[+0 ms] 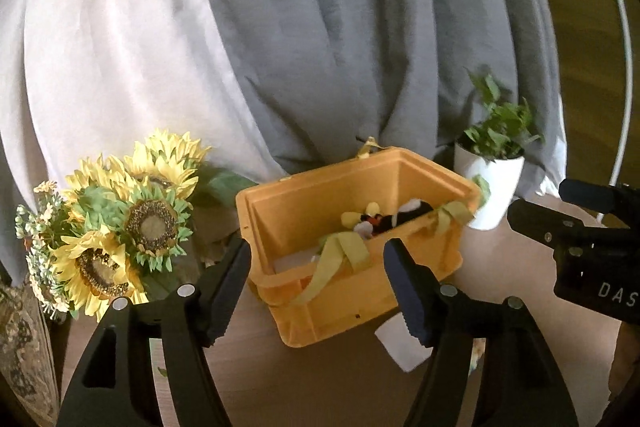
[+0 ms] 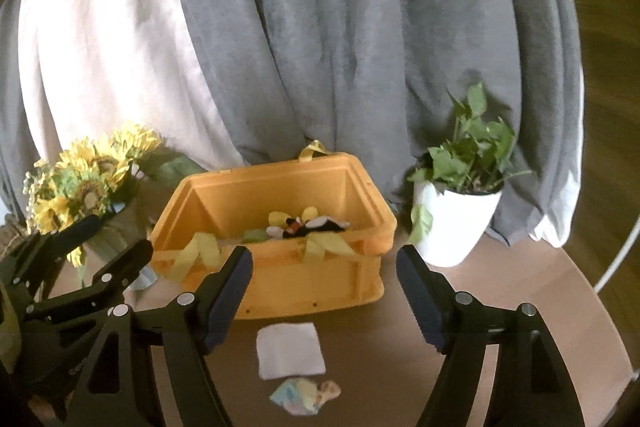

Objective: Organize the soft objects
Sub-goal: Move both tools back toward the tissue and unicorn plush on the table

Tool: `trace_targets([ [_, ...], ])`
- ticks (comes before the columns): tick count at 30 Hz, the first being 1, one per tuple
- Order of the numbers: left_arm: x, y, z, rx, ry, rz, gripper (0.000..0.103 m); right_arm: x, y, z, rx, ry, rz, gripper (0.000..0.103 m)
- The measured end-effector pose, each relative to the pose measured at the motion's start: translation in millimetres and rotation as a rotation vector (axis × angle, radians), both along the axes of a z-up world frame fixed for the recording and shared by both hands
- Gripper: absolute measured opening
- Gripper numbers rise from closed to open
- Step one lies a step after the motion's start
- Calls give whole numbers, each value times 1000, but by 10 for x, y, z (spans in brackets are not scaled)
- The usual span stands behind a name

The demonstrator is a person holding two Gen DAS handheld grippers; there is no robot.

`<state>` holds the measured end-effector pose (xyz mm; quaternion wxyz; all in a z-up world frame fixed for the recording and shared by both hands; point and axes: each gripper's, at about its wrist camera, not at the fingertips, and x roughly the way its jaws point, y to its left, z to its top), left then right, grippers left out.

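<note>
An orange plastic crate (image 1: pixel 340 307) (image 2: pixel 340 291) stands on the round table. Inside it lies a black, white and yellow plush toy (image 1: pixel 372 219) (image 2: pixel 304 225). Yellow-green ribbons (image 1: pixel 340 255) (image 2: pixel 200 251) hang over its front rim. In front of the crate a folded white cloth (image 2: pixel 290 349) (image 1: pixel 400 351) lies flat, with a small pastel cloth (image 2: pixel 306 395) nearer still. My left gripper (image 1: pixel 320 291) (image 2: pixel 122 233) is open before the crate's left corner with nothing in it. My right gripper (image 2: pixel 324 297) (image 1: pixel 540 197) is open above the white cloth, also holding nothing.
A bunch of sunflowers (image 1: pixel 120 227) (image 2: pixel 84 179) stands left of the crate. A white pot with a green plant (image 1: pixel 492 183) (image 2: pixel 456 223) stands to its right. Grey and white curtains (image 2: pixel 320 47) hang close behind. The table edge (image 2: pixel 600 327) curves at the right.
</note>
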<state>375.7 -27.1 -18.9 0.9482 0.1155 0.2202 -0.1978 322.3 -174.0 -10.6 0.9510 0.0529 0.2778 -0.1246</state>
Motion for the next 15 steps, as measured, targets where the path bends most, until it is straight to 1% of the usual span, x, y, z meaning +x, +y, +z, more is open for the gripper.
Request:
trace_targets([
  [9, -169, 54, -117, 69, -30, -150, 69, -295, 180, -181, 34, 32, -74, 75],
  [15, -132, 48, -283, 96, -16, -238, 69, -423, 259, -367, 56, 53, -148, 75],
])
